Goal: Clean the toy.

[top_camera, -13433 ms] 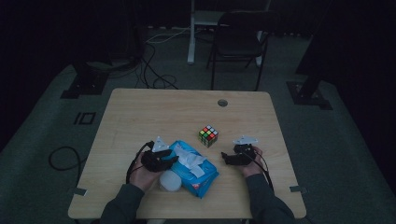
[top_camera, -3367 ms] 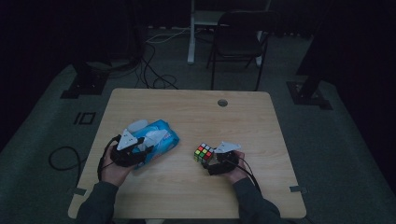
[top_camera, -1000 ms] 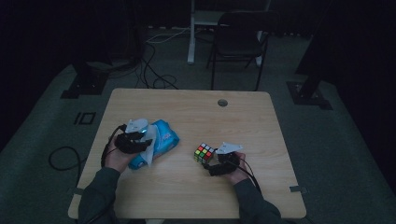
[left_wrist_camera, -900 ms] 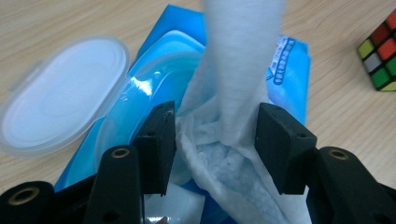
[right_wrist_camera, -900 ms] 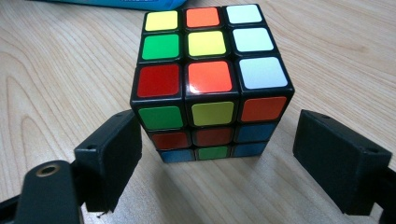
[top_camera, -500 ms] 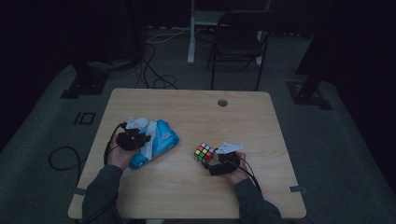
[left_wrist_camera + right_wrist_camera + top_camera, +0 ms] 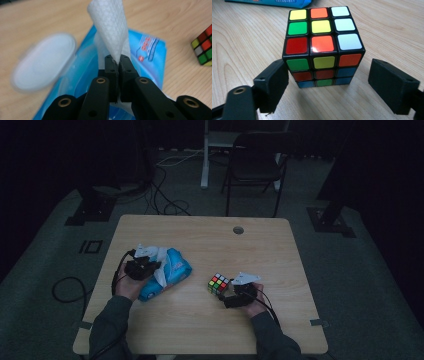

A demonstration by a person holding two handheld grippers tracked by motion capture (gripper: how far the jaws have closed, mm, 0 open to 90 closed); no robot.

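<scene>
Table (image 7: pixel 200 320): pale wood, bearing everything below.
Wipes pack (image 7: pixel 170 272): blue, at the table's left part, round lid (image 7: pixel 42 65) flipped open.
Rubik's cube (image 7: pixel 322 45): right of the pack, well apart from it, standing on the wood.
Left gripper (image 7: pixel 117 61): jaws pressed together, pinching a white wipe (image 7: pixel 110 27) that rises from the pack.
Right gripper (image 7: pixel 327 82): jaws spread wide either side of the cube, the left jaw at its corner, the right one clear.

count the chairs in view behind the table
1: a dark chair on the floor beyond the table's far edge, right of a white post. The room is dark, so others may be hidden.
</scene>
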